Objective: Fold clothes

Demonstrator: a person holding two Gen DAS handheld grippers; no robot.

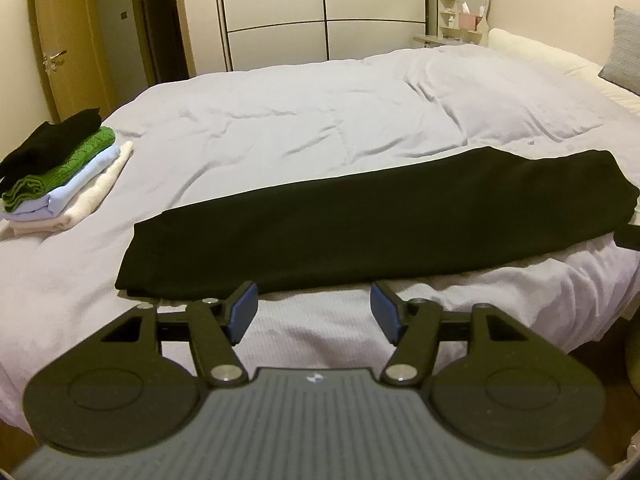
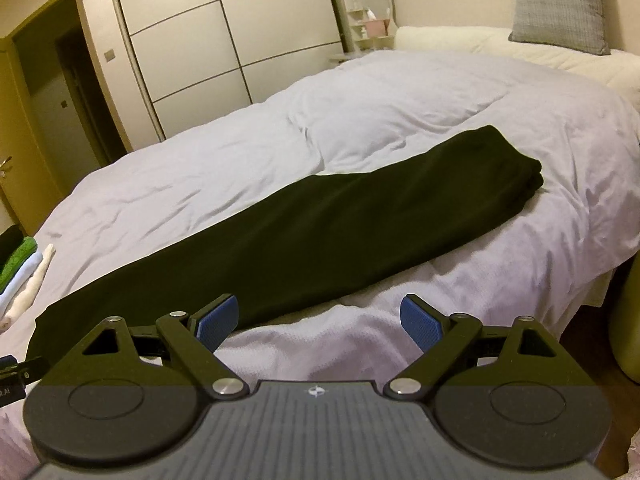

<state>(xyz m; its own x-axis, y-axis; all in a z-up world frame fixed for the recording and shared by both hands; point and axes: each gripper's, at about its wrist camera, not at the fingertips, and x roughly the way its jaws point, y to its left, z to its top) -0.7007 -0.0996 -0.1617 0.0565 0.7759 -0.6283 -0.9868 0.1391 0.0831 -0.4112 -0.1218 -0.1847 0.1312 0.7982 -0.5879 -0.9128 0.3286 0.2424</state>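
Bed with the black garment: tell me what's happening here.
A person is folding clothes with two handheld grippers. A long black garment lies folded into a narrow strip across the near side of the bed. The left gripper and right gripper are both open, holding nothing, just short of its near edge. A stack of folded clothes sits at the bed's left.

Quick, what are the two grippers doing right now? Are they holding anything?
Left gripper: open, holding nothing, just short of the black garment.
Right gripper: open, holding nothing.
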